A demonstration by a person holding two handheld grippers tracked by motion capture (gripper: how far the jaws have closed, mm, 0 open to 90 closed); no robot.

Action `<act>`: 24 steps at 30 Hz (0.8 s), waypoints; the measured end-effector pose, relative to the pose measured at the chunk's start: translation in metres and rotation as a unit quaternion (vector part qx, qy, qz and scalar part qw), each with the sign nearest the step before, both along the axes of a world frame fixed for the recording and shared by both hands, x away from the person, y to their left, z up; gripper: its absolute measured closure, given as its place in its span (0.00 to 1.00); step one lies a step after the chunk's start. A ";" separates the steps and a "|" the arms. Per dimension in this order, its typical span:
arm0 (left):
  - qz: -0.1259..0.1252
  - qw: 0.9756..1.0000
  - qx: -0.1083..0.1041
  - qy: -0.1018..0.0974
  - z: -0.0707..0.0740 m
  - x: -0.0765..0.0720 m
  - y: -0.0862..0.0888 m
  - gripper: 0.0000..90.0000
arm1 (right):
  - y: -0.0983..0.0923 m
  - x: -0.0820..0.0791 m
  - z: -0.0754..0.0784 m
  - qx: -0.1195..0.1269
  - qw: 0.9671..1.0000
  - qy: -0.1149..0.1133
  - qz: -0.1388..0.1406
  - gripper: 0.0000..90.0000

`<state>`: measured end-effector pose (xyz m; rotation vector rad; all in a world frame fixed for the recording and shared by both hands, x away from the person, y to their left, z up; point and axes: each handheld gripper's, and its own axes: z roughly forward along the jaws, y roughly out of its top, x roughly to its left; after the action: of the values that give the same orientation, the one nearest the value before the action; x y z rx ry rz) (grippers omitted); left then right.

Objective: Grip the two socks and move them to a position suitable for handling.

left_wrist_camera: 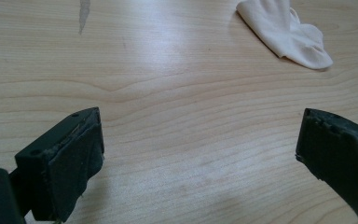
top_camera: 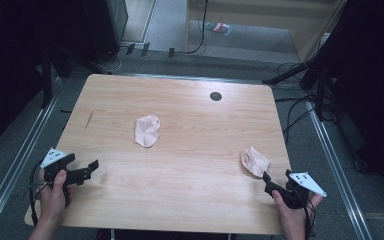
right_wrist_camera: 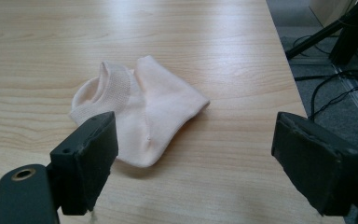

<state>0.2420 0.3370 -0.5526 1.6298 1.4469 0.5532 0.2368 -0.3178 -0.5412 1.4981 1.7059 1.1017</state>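
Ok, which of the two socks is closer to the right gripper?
The sock near the table's right edge, just ahead of the right gripper and apart from its open jaws. The other sock lies mid-table.

High view: tabletop (top_camera: pixel 180 165) evenly lit from above, surroundings near black, picture soft and grainy. Gripper views: pale glare band across wood up top, tongs blurred up close, soft shadow under sock (right_wrist_camera: pixel 144 112).

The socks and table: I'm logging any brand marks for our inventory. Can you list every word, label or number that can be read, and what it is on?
None can be read.
Sock near the right gripper: plain, no print.
Sock at the table's middle: plain, no print.
Wooden table: bare wood grain, no text.
Small colourful item on the floor beyond the table: too small and blurred to read.
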 end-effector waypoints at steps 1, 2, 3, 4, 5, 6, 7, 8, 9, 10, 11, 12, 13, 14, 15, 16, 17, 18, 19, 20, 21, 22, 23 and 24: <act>0.000 1.000 0.000 0.000 0.000 0.000 0.000 0.01 | 0.001 0.000 0.001 -0.004 1.000 -0.003 0.002 0.17; 0.001 1.000 -0.001 0.000 0.000 0.000 0.000 0.01 | 0.002 -0.001 0.003 0.001 1.000 -0.004 0.002 0.18; 0.001 1.000 -0.002 -0.001 0.000 0.000 0.000 0.01 | 0.002 -0.001 0.006 0.005 1.000 -0.007 0.003 0.18; 0.002 1.000 -0.002 -0.003 0.000 -0.001 0.001 0.01 | 0.004 -0.001 0.009 0.005 1.000 -0.008 0.001 0.18; 0.001 1.000 -0.003 -0.002 0.000 -0.001 0.001 0.01 | 0.006 -0.001 0.012 0.003 1.000 -0.012 0.004 0.18; 0.001 1.000 -0.004 -0.004 0.000 -0.001 0.001 0.01 | 0.009 0.000 0.015 0.004 1.000 -0.016 0.008 0.19; 0.001 1.000 -0.004 -0.003 0.000 -0.001 0.001 0.01 | 0.011 0.000 0.018 0.004 1.000 -0.017 0.011 0.19; 0.001 1.000 -0.003 -0.002 0.000 -0.001 0.001 0.01 | 0.014 0.001 0.021 0.000 1.000 -0.017 0.014 0.19; 0.001 1.000 -0.002 -0.002 0.000 -0.001 0.001 0.01 | 0.016 0.002 0.022 -0.004 1.000 -0.017 0.016 0.19; 0.001 1.000 -0.001 -0.002 0.000 -0.001 0.000 0.01 | 0.020 0.002 0.024 -0.012 1.000 -0.018 0.018 0.18; 0.002 1.000 -0.001 -0.002 0.000 -0.001 0.000 0.01 | 0.024 0.003 0.025 -0.017 0.999 -0.017 0.022 0.18; 0.003 1.000 -0.003 -0.004 0.000 -0.001 0.000 0.01 | 0.027 0.004 0.027 -0.016 0.999 -0.017 0.027 0.18; 0.002 1.000 -0.003 -0.004 0.000 -0.001 0.001 0.01 | 0.031 0.006 0.028 -0.010 0.999 -0.014 0.032 0.18; 0.002 1.000 -0.003 -0.004 0.000 -0.001 0.001 0.01 | 0.034 0.007 0.029 -0.010 0.999 -0.013 0.037 0.18; 0.002 1.000 -0.003 -0.004 0.000 -0.001 0.001 0.01 | 0.037 0.010 0.030 -0.011 0.999 -0.010 0.041 0.18; 0.002 1.000 -0.003 -0.004 0.000 -0.001 0.001 0.01 | 0.037 0.010 0.030 -0.011 0.999 -0.010 0.041 0.18; 0.003 1.000 -0.003 -0.004 0.000 -0.001 0.001 0.01 | 0.040 0.012 0.030 -0.010 0.999 -0.007 0.044 0.18; 0.003 1.000 -0.003 -0.004 0.000 -0.001 0.000 0.01 | 0.044 0.017 0.028 -0.012 0.999 0.002 0.046 0.18; 0.003 1.000 -0.003 -0.004 0.000 -0.001 0.000 0.01 | 0.046 0.020 0.027 -0.012 0.999 0.009 0.047 0.18; 0.002 1.000 -0.003 -0.003 0.000 -0.001 0.000 0.01 | 0.047 0.023 0.024 -0.013 0.999 0.015 0.049 0.19; 0.002 1.000 -0.003 -0.003 0.000 -0.001 0.000 0.01 | 0.047 0.023 0.024 -0.013 0.999 0.015 0.049 0.19; 0.001 1.000 -0.003 -0.001 0.000 -0.001 0.001 0.01 | 0.051 0.029 0.018 -0.018 0.998 0.031 0.055 0.20; 0.000 1.000 -0.002 -0.001 0.000 -0.001 0.000 0.01 | 0.052 0.031 0.016 -0.021 0.997 0.038 0.057 0.21; -0.001 1.000 -0.002 -0.001 0.000 -0.001 0.000 0.01 | 0.054 0.034 0.012 -0.030 0.997 0.045 0.062 0.21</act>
<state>0.2414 0.3375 -0.5526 1.6262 1.4447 0.5497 0.2709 -0.2642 -0.5287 1.4403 1.8995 1.0498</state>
